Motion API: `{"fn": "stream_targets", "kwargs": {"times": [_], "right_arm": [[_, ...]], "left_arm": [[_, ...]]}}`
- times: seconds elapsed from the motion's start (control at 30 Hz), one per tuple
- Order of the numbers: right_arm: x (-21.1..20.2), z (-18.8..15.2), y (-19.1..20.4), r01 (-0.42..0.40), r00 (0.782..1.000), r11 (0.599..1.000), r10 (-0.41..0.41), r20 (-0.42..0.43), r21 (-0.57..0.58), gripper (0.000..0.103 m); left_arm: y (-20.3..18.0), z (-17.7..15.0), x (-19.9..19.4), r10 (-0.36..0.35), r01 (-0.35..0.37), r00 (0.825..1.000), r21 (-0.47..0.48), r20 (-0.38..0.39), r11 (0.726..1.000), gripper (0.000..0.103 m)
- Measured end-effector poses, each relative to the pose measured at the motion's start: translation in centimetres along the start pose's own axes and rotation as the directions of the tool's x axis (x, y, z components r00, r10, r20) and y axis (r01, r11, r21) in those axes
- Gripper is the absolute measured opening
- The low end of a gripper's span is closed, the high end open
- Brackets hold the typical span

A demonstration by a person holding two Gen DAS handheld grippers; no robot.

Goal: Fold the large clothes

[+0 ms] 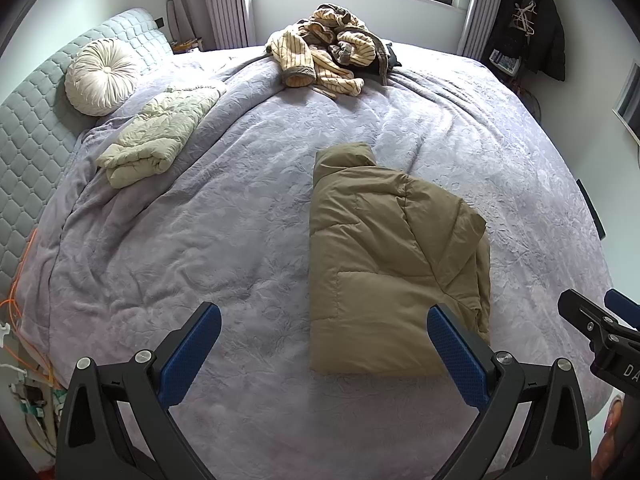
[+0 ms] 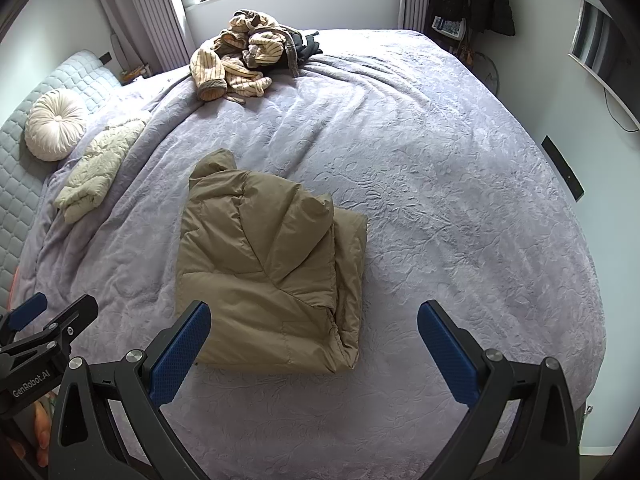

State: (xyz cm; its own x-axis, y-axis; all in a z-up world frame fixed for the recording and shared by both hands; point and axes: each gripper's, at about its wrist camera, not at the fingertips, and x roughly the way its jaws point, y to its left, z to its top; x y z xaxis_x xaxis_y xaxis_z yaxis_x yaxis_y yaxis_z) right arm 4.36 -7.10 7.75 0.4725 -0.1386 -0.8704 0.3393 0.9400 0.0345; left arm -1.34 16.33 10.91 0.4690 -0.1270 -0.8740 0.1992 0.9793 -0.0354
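So the big olive-tan puffy quilted jacket (image 1: 384, 264) (image 2: 264, 268) is lying folded into a chunky rectangle on the lavender embossed bedspread (image 1: 200, 240) (image 2: 440, 200), collar end pointing toward the window. A sleeve panel sits folded diagonally across the top, and on its right side you can see the stacked layers peeking out along the edge.
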Motion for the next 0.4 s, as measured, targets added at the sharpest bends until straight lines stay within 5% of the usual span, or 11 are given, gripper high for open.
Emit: {"fn": "stream_targets", "kwargs": {"times": [0.4], "right_arm": [[0.04, 0.07, -0.03, -0.001, 1.0, 1.0, 0.001, -0.002, 0.0, 0.103]], "left_arm": [[-0.57, -0.16, 0.32, -0.013, 0.013, 1.0, 0.002, 0.002, 1.0, 0.103]]}}
